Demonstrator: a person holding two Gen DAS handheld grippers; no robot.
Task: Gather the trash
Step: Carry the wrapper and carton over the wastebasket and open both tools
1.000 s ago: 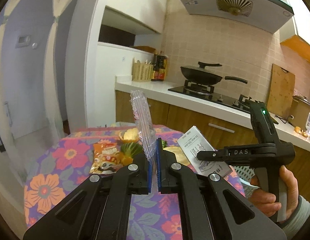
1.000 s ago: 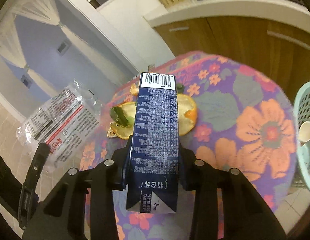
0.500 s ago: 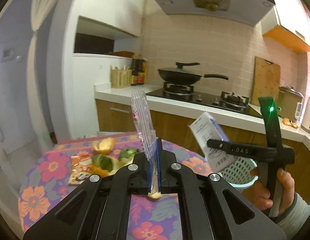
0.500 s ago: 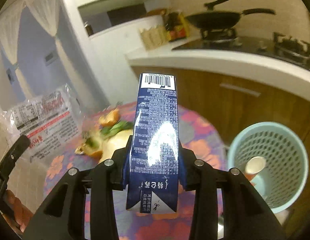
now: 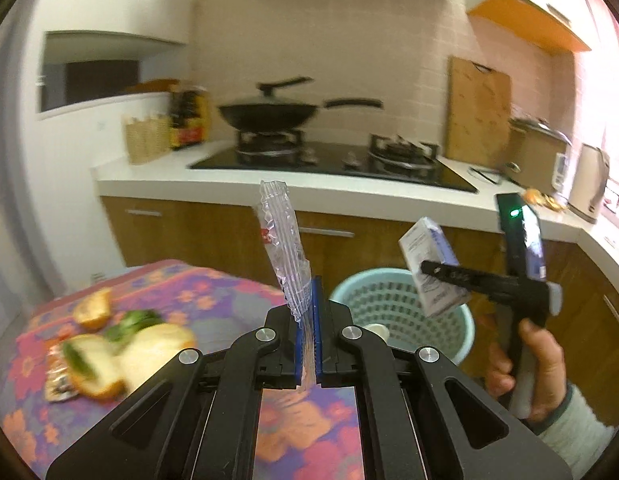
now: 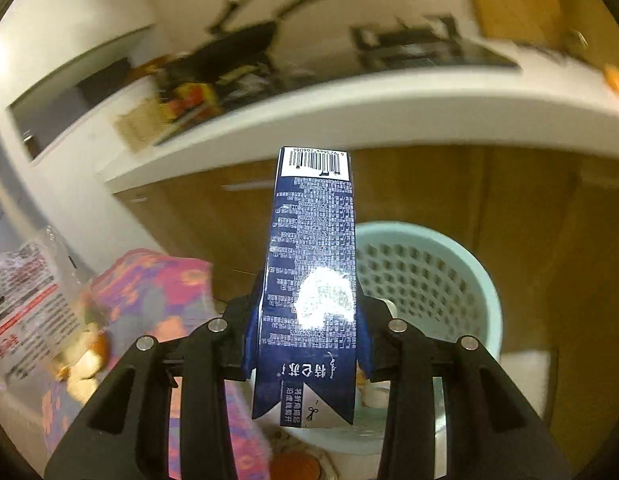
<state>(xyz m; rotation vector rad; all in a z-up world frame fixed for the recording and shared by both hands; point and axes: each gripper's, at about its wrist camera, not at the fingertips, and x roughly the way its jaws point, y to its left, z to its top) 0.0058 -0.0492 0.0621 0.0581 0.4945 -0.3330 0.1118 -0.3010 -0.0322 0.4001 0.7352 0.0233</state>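
Left gripper (image 5: 308,312) pinches a clear plastic wrapper (image 5: 285,240); right gripper (image 6: 309,320) clamps a blue milk carton (image 6: 313,264) above a mint wastebasket (image 6: 461,276).

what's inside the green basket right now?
Inside the basket, a white cup-like thing shows. The left gripper and carton cover the rest.

The clear plastic wrapper (image 5: 284,240) is thin, crinkled and see-through, pinched between matt black plastic fingers with blue pads. The carton (image 6: 311,280) is glossy printed card, dark blue (a bright glare spot sits on its face). Just behind the carton, the pale teal basket (image 6: 465,276) is smooth plastic pierced with holes. Left of the basket, the tablecloth (image 5: 213,292) looks like soft flowered cloth. Behind the basket, the cabinet fronts (image 5: 213,232) are brown wood under a smooth white countertop (image 5: 349,196).
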